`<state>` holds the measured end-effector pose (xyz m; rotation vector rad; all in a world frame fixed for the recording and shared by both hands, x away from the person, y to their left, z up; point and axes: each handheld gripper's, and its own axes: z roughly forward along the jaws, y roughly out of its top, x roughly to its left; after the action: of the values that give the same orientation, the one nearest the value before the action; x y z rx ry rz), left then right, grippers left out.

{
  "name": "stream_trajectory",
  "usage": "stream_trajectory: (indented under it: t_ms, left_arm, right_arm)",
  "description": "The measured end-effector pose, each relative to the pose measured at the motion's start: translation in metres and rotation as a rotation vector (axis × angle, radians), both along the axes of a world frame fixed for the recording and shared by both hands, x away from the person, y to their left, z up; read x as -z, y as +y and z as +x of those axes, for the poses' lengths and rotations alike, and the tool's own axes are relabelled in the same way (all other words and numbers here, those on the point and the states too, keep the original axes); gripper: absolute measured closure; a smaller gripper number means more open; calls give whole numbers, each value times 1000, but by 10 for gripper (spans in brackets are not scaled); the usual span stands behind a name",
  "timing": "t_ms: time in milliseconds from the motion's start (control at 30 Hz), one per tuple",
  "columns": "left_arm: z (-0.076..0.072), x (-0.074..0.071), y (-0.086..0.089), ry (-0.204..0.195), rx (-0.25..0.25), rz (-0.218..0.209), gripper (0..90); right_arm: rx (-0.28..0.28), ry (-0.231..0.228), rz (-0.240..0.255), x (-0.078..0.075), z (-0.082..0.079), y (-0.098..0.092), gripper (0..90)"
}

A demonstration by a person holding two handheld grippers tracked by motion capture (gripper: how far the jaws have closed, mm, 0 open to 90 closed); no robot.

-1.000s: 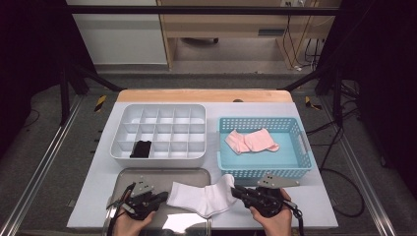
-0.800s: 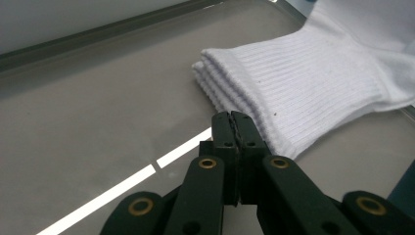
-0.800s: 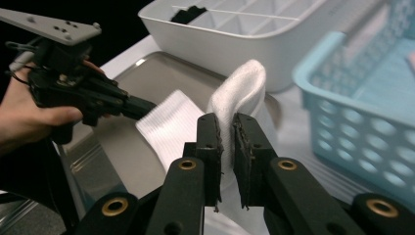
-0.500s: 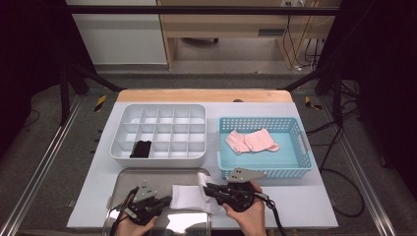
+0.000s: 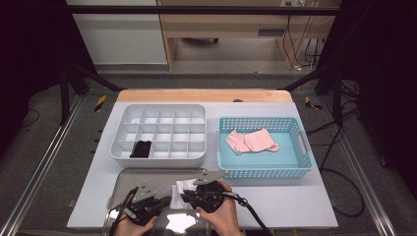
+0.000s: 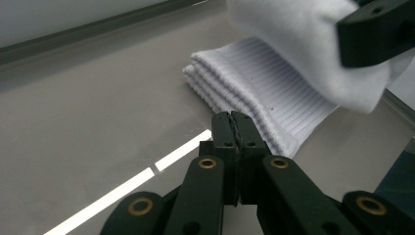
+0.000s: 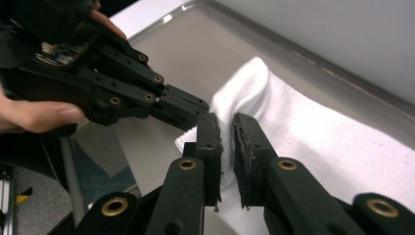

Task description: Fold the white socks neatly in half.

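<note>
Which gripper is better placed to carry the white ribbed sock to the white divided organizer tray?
The right gripper, probably: its jaws already pinch the folded white ribbed sock. The left gripper is shut on nothing, resting at the sock's cuff on the metal tray. The white divided organizer tray lies just beyond.

No readable text, label, brand, number or sign on anything in view

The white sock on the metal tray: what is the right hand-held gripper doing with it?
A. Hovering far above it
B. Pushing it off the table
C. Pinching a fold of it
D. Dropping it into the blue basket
C: the right hand-held gripper has its jaws closed on a fold of the white sock over the metal tray.
</note>
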<state>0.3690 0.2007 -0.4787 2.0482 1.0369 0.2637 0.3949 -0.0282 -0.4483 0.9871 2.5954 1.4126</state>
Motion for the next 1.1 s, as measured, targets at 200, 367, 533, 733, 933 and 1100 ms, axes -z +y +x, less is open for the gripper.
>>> stream_trajectory:
  t_ms: [200,367,533,733,933,1100]
  left_arm:
    - [0,-9,11,-29,-43,-32,873]
    - [2,-16,22,-51,-80,-63,859]
    - [3,-23,25,-63,-87,-87,854]
    - [7,-39,7,-83,-30,-88,875]
    - [17,-47,-25,-82,28,-75,880]
    - [29,-41,-48,-37,67,-11,877]
  right_arm:
    - [13,-5,-66,10,1,12,815]
    - [9,-2,-90,17,2,18,767]
    - [10,-25,-15,2,-1,6,699]
    - [86,-66,20,-14,0,-32,765]
    - [153,-42,6,-1,0,-62,818]
    - [132,-31,-5,7,-3,-64,843]
